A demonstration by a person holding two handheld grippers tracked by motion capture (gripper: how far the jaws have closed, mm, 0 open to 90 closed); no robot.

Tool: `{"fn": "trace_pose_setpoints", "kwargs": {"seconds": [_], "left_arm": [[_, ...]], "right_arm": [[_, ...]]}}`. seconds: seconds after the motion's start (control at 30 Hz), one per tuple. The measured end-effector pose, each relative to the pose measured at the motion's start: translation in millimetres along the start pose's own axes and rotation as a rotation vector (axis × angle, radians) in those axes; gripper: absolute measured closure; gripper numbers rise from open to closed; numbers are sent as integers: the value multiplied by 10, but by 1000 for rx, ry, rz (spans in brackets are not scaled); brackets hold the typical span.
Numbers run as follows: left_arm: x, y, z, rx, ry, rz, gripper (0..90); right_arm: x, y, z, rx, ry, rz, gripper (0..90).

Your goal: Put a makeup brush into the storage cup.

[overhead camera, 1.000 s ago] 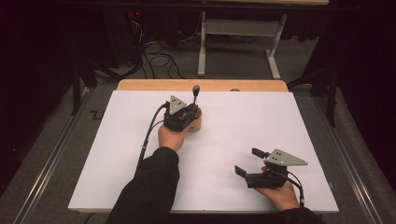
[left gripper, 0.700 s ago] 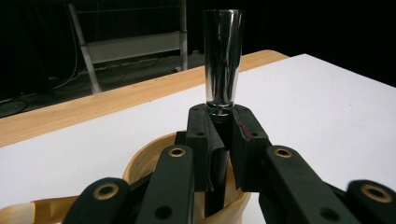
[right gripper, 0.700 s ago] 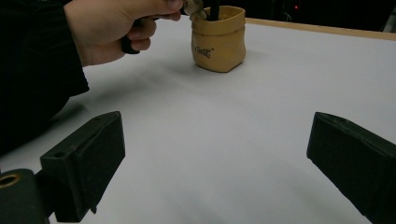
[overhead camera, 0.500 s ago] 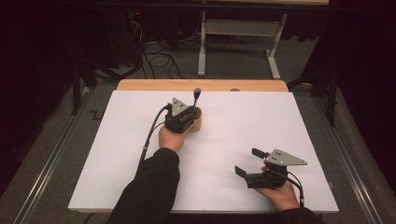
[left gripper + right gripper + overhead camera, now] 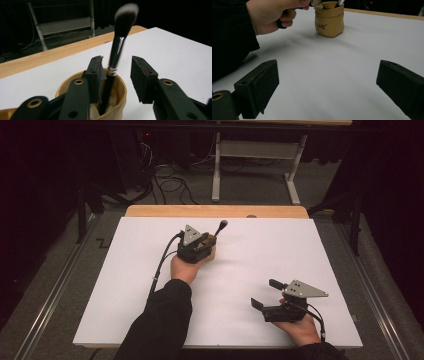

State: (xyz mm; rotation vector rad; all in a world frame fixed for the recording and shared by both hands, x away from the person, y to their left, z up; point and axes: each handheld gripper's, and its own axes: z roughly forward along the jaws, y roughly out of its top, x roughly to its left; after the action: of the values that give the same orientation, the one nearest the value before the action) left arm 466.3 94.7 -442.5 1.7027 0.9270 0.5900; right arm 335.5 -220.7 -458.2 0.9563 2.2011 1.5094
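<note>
Opening is the one change I am recording since the earlier frames: my left gripper (image 5: 117,82) has just been parting its jaws, and both hands are otherwise keeping their places. In the left gripper view those jaws are now standing partly open on either side of the black-handled makeup brush with a pale, soft tip (image 5: 117,50). The brush handle is passing between them, lying close against the left-hand jaw and clear of the right-hand one, so I am not reading a grip on it. The brush is standing tilted in the small tan leather pouch (image 5: 117,97), its bristles pointing up and away, its lower end down inside the pouch.

From the high view, the pouch (image 5: 210,254) is sitting on the white surface (image 5: 125,270) toward the far middle, directly under my left gripper (image 5: 205,242), with the brush (image 5: 220,227) leaning out to the right of it. A bare wooden strip (image 5: 165,211) is showing along the far edge of the surface.

My right gripper (image 5: 265,295) is resting near the front right corner, well apart from the pouch. In the right gripper view its jaws are standing wide open with nothing between them but bare surface.
</note>
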Motion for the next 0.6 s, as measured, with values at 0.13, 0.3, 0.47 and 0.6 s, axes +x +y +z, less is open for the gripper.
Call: {"fn": "trace_pose_setpoints", "kwargs": {"seconds": [0.13,0.3,0.47,0.6], "left_arm": [[-8,12,-24,5,-2,-9,557],[-25,22,-67,14,-6,-17,534],[-49,17,-101,12,-10,-29,526],[-48,3,-129,15,-11,-37,523]], "right_arm": [[2,1,0,-1,-1,-4,49],[6,2,1,-2,-3,-7,49],[15,5,2,-2,-1,-9,49],[23,5,3,-1,-3,-8,49]]}}
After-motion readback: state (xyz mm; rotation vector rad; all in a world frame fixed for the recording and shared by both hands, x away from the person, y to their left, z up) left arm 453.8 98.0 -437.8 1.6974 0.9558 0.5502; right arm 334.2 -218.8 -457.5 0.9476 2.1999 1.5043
